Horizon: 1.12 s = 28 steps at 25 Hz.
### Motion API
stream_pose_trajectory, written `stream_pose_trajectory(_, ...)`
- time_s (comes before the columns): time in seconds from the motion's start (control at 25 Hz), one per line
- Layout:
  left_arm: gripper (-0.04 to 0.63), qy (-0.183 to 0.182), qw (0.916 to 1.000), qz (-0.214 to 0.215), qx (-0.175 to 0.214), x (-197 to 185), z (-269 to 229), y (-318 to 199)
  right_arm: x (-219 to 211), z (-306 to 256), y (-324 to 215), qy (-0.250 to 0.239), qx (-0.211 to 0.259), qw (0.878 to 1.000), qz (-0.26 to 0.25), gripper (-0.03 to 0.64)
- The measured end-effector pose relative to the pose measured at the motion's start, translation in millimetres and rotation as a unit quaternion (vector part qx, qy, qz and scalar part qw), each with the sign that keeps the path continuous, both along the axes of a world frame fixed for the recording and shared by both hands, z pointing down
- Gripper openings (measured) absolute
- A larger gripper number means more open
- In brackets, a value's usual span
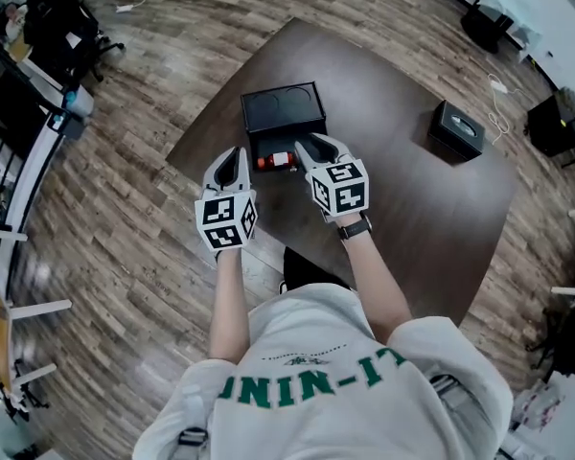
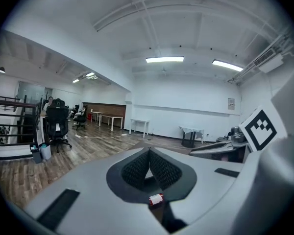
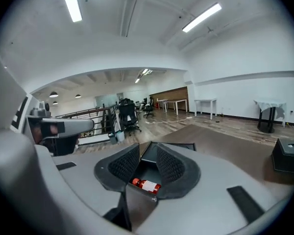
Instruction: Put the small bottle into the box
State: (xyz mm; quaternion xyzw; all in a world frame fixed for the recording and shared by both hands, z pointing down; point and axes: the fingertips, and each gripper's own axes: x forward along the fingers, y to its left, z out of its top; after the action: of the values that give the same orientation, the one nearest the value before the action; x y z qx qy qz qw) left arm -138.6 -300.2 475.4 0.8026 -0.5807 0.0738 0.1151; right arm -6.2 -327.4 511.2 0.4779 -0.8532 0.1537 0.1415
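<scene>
Fingers [image 3: 172, 166] of the right gripper [image 1: 303, 144] stand narrowly apart, gripping nothing, just right of the small bottle [image 1: 277, 161], which lies in the box [image 1: 283, 111] on the tabletop [image 1: 393, 199] — left gripper [image 1: 237, 153] fingers closed together.

Right gripper [image 3: 148, 151]: grey jaws with black ribbed pads, standing apart, pressing on nothing.
Small bottle [image 3: 146, 184]: red cap, white label, lying on its side low in the gap between the jaws.
Box [image 3: 177, 145]: black, open, holding the bottle.
Surface [image 3: 225, 141]: dark brown, running to the far right.
Second black box [image 3: 288, 156]: on the surface at the right edge, well apart.
Left gripper [image 3: 88, 125]: at the left, level with the jaws.
Office chair [image 3: 129, 115]: far, on the wood floor [image 3: 186, 124].
</scene>
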Motion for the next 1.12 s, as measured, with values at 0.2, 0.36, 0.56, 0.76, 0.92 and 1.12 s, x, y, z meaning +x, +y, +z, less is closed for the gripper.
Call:
stream_pose_trajectory(0.2, 0.012, -0.001, 0.9997, 0.005, 0.022, 6.8, -22.6, 14.2, 12.6, -39.7, 26.8, -0.001, 0.054, 0.998, 0.04, 0.069)
stream_pose_trajectory(0.36, 0.012, 0.0, 0.9994, 0.007, 0.035, 7.8, -30.7, 23.9, 14.8, -57.8, 42.2, -0.007, 0.082, 0.995, 0.051, 0.049)
stream_pose_trajectory(0.56, 0.012, -0.001, 0.999, 0.009, 0.044, 11.3, -39.4, 36.4, 19.6, -80.4, 57.4, -0.017, 0.11, 0.992, 0.066, 0.015)
stream_pose_trajectory(0.76, 0.012, -0.001, 0.9979, 0.006, 0.065, 13.8, -52.7, 51.1, 21.7, -96.4, 70.0, -0.021, 0.138, 0.987, 0.081, 0.014)
stream_pose_trajectory(0.92, 0.012, -0.008, 0.9967, 0.007, 0.08, 14.4, -63.0, 56.9, 19.7, -101.0, 76.4, -0.037, 0.144, 0.985, 0.088, 0.015)
stream_pose_trajectory(1.12, 0.012, -0.002, 0.9968, 0.008, 0.08, 14.4, -62.8, 57.8, 16.5, -101.8, 83.2, -0.036, 0.143, 0.986, 0.081, 0.015)
